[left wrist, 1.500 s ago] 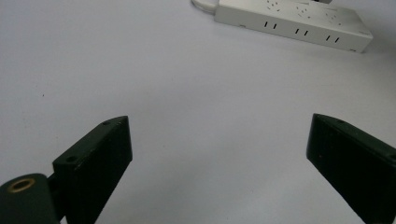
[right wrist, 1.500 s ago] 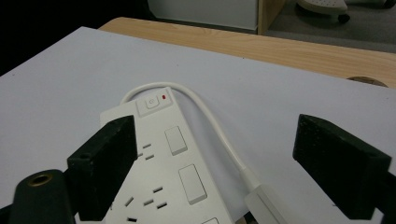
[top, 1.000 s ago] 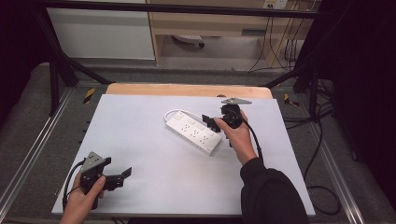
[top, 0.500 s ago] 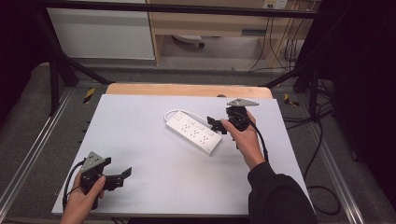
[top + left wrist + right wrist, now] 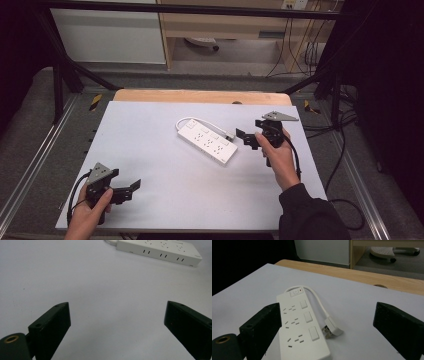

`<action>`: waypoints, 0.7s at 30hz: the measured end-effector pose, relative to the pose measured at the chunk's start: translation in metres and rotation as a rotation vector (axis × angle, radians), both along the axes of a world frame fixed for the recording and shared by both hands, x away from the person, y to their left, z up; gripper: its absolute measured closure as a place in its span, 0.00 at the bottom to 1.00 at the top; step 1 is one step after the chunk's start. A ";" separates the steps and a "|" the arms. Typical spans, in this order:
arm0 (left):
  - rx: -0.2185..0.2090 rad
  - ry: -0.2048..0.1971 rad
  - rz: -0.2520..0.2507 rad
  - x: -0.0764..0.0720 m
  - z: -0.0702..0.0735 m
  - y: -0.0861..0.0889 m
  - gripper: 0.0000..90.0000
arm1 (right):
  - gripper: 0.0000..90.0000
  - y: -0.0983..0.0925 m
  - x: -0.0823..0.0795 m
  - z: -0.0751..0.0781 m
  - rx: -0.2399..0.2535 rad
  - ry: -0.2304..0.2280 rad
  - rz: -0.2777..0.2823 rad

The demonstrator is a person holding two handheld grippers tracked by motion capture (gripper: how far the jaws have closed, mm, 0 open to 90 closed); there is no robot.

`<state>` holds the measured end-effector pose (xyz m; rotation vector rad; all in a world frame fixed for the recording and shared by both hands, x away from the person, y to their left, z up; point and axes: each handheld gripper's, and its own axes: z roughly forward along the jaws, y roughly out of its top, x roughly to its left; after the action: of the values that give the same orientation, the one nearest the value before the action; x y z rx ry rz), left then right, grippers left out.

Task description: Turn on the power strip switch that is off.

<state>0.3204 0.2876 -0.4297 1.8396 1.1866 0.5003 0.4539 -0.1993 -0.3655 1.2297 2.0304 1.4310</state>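
Observation:
A white power strip lies flat near the middle of the white table top, its short cord looping round to a plug at its right side. In the right gripper view the power strip and plug lie just ahead. My right gripper hovers open just right of the strip, jaws pointing at it, nothing between them. My left gripper rests open near the front left corner, empty. Far ahead in the left gripper view lies the power strip.
A wooden board edge runs along the table's far side. Metal frame rails flank the table. Cables hang off the right side. Behind stand a cabinet and shelving.
My right gripper has drawn back to the right, away from the power strip. The left gripper has stayed where it was.

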 end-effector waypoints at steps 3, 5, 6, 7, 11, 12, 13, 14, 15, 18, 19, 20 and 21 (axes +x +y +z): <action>0.001 0.001 0.000 0.000 0.000 0.000 0.08 | 0.09 -0.010 -0.007 -0.002 0.007 0.001 -0.005; 0.001 0.001 -0.001 0.000 0.000 0.000 0.08 | 0.09 -0.017 -0.012 -0.004 0.009 -0.002 -0.010; 0.002 0.001 0.000 0.000 0.000 0.000 0.08 | 0.09 -0.020 -0.015 -0.004 0.010 -0.004 -0.014; 0.002 0.001 0.000 0.000 0.000 0.000 0.08 | 0.09 -0.024 -0.017 -0.005 0.011 -0.004 -0.016; 0.001 0.001 0.002 0.000 0.000 0.000 0.08 | 0.10 -0.039 -0.029 -0.007 -0.008 -0.006 -0.019; 0.001 0.001 0.003 0.000 0.000 0.000 0.08 | 0.10 -0.042 -0.032 -0.009 -0.003 -0.008 -0.023; 0.001 0.002 0.003 0.000 0.000 0.000 0.08 | 0.10 -0.046 -0.035 -0.010 0.006 -0.009 -0.023; 0.001 0.002 0.003 0.000 0.000 0.000 0.08 | 0.10 -0.049 -0.038 -0.012 0.009 -0.011 -0.025; 0.001 0.002 0.003 0.000 -0.001 0.000 0.08 | 0.10 -0.053 -0.041 -0.013 0.008 -0.015 -0.032; 0.000 0.003 0.003 0.000 -0.001 -0.001 0.08 | 0.10 -0.062 -0.051 -0.018 0.019 -0.027 -0.044; 0.001 0.003 0.004 0.000 -0.001 -0.001 0.08 | 0.10 -0.064 -0.054 -0.020 0.020 -0.040 -0.052; 0.002 0.003 0.004 0.000 -0.001 -0.001 0.08 | 0.10 -0.067 -0.057 -0.022 0.023 -0.047 -0.060; 0.001 0.004 0.003 0.000 -0.001 -0.001 0.08 | 0.09 -0.069 -0.059 -0.024 0.021 -0.059 -0.066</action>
<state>0.3200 0.2868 -0.4306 1.8402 1.1922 0.4997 0.3945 -0.2684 -0.3894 1.2365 1.9231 1.4441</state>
